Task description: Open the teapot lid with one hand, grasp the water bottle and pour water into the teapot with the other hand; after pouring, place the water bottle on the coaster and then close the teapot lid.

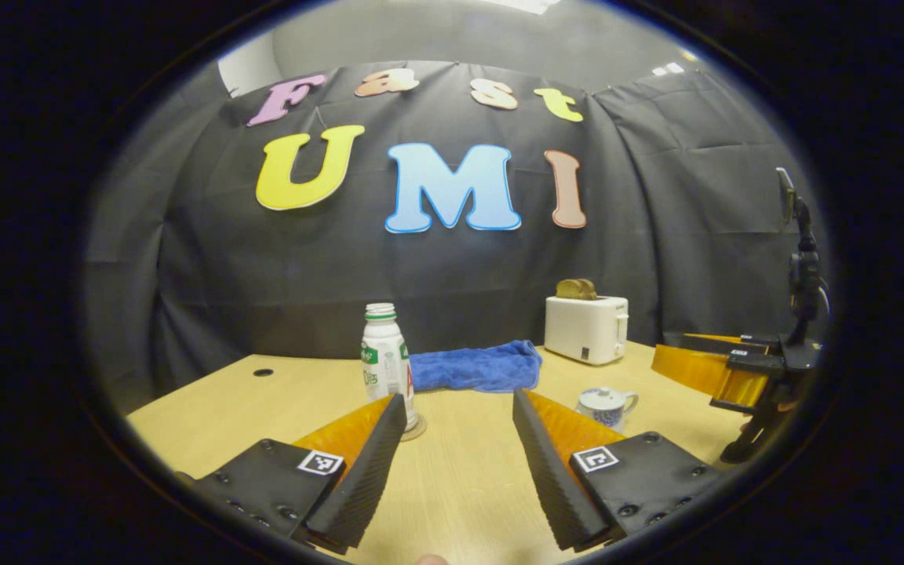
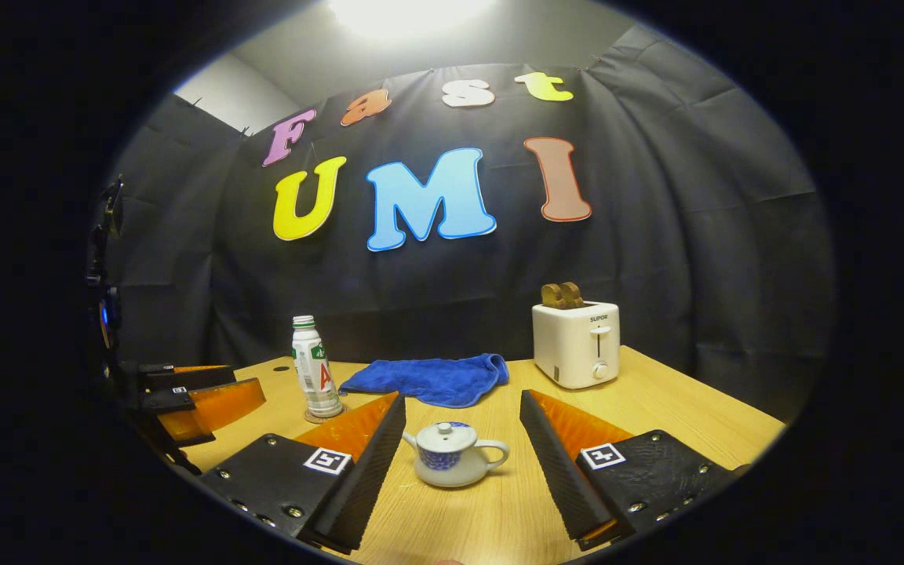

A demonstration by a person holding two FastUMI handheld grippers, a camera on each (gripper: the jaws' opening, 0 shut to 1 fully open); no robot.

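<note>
A: We start at the right gripper (image 2: 460,463). Jaws wide apart, nothing between the pads. The teapot (image 2: 452,455) sits just beyond the tips, centred in the gap, lid (image 2: 443,436) on, handle to the right.

B: So we judge that claw is lined up for the lid knob. Level pose, looking along the table (image 2: 695,424), not yet tilted down.

A: Agreed. It would need to drop and come from above to pinch the knob. Left gripper (image 1: 460,439): also spread open, empty. The bottle (image 1: 384,362) stands upright just past its left finger (image 1: 358,479), slightly left of the gap, cap on as far as we can tell.

B: The bottle is on the coaster (image 1: 414,430) at the near left. That is where it has to return after pouring.

A: Farther out: blue cloth (image 2: 428,378) lies between bottle and toaster (image 2: 576,344), toward the far edge. Toaster far right, with bread (image 2: 562,295) up.

B: From the left gripper view we see the right gripper at the right edge, held level. Both claws side by side, near edge, pointing at the far wall.

A: We read it as the start: lid shut, bottle untouched.
</note>
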